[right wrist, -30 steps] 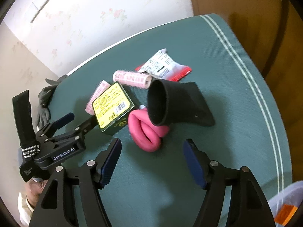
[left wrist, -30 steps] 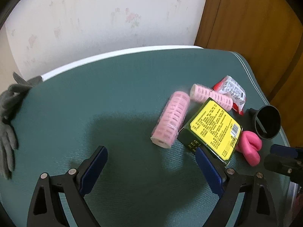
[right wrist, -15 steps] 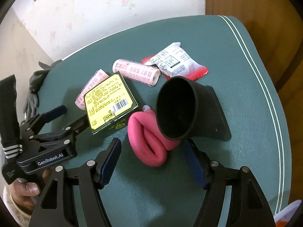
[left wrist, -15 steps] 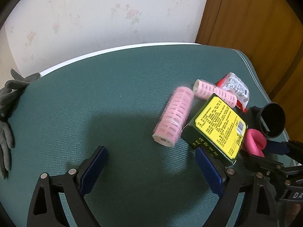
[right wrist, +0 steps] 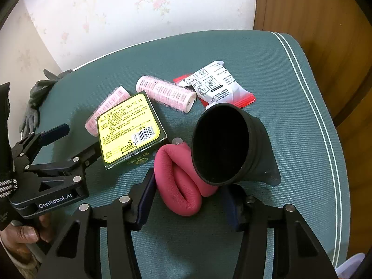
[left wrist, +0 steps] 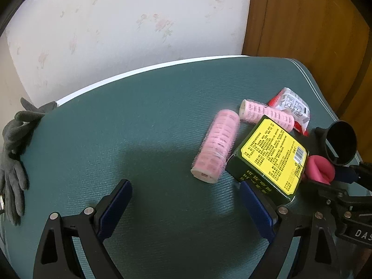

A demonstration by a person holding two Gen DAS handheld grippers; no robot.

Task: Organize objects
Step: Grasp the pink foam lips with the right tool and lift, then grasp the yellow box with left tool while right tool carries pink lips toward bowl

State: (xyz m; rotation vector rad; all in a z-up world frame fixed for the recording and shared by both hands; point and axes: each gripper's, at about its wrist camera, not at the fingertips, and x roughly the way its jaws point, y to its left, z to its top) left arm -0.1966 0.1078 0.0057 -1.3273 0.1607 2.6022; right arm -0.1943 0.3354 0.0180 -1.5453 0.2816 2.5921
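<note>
On the green table lie two pink hair rollers (left wrist: pixel 215 150) (right wrist: pixel 166 94), a dark box with a yellow label (left wrist: pixel 270 157) (right wrist: pixel 130 129), a red-and-white packet (right wrist: pixel 215 87), a black funnel-shaped nozzle (right wrist: pixel 230 144) and a magenta folded soft piece (right wrist: pixel 179 181). My right gripper (right wrist: pixel 188 205) is open, its fingers either side of the magenta piece, with the nozzle just beyond. My left gripper (left wrist: pixel 186 207) is open and empty over bare table; its right finger (left wrist: pixel 254 209) is close to the box's near corner.
A grey glove (left wrist: pixel 14 153) hangs over the table's left edge. A flowered wall stands behind the table and a wooden panel (left wrist: pixel 302 18) at the right. The table's right edge (right wrist: pixel 325 121) has white stripes.
My right gripper has moved forward so its fingers now flank the magenta piece. My left gripper has shifted slightly toward the box. The objects have not moved.
</note>
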